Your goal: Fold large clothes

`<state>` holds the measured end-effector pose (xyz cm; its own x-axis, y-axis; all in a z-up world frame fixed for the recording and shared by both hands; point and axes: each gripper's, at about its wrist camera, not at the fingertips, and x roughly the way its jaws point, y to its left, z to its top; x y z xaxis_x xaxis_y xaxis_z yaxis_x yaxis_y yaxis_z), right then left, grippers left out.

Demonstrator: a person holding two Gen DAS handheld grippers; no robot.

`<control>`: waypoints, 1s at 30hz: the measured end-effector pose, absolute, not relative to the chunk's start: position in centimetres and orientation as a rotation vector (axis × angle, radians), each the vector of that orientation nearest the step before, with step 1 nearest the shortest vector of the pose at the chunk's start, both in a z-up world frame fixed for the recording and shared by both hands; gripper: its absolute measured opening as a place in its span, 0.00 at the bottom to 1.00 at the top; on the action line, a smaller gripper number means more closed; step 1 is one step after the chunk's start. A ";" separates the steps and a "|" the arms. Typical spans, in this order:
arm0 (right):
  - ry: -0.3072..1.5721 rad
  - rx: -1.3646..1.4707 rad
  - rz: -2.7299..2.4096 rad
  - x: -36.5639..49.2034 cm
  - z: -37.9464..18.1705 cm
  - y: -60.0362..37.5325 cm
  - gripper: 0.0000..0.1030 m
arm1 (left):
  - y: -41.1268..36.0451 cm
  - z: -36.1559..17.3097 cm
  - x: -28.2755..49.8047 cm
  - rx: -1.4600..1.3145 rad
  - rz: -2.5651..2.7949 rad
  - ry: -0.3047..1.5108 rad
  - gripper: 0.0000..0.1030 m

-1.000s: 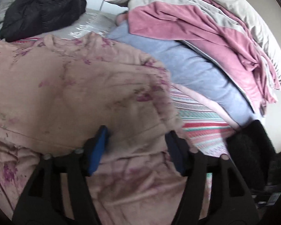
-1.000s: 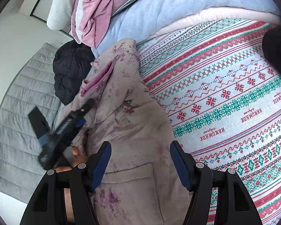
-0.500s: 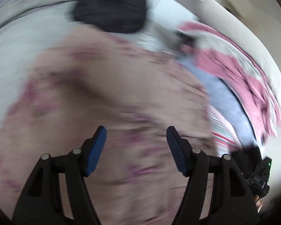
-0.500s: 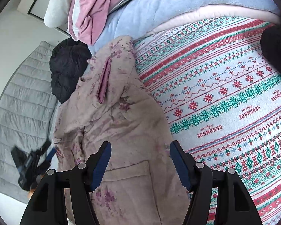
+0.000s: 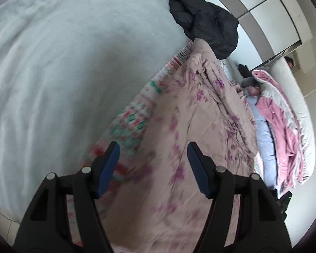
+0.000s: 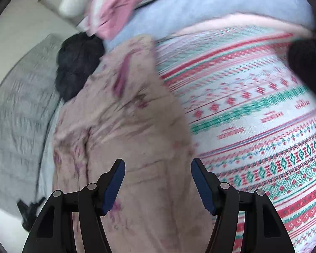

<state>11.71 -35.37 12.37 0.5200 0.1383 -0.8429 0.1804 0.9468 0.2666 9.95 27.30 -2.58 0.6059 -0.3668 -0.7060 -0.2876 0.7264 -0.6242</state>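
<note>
A large pale-pink garment with purple flower print (image 5: 191, 126) lies spread along the patterned bedspread (image 5: 132, 118). My left gripper (image 5: 152, 150) hovers open above the garment's left edge, nothing between its blue pads. In the right wrist view the same garment (image 6: 124, 126) runs from the bottom toward the top left, a darker pink lining strip showing near its upper part. My right gripper (image 6: 158, 167) is open over the garment's lower part with nothing held. The left gripper (image 6: 29, 210) shows small and dark at the far lower left of that view.
A black puffy jacket (image 5: 206, 25) lies at the garment's far end. A grey quilt (image 5: 63, 63) covers the left side. Pink and light-blue blankets (image 5: 273, 122) are piled to the right. The red-green knit-pattern bedspread (image 6: 252, 116) stretches right of the garment. A dark object (image 6: 309, 67) sits at the right edge.
My left gripper has swung far to the left and rolled, now at the garment's left edge over the grey quilt. The right gripper shifted slightly; both stayed open.
</note>
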 end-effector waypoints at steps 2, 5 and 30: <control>1.049 0.217 0.062 10.7 12.3 -31.8 0.64 | 28.1 -2.5 8.2 -0.787 -0.075 0.937 0.65; 1.098 0.033 0.206 8.5 10.9 -26.0 0.64 | 28.5 -2.1 5.6 -0.738 -0.150 0.937 0.65; 0.787 -0.720 0.660 0.5 1.3 -1.8 0.64 | 21.0 -4.8 3.0 -0.180 -0.256 1.025 0.65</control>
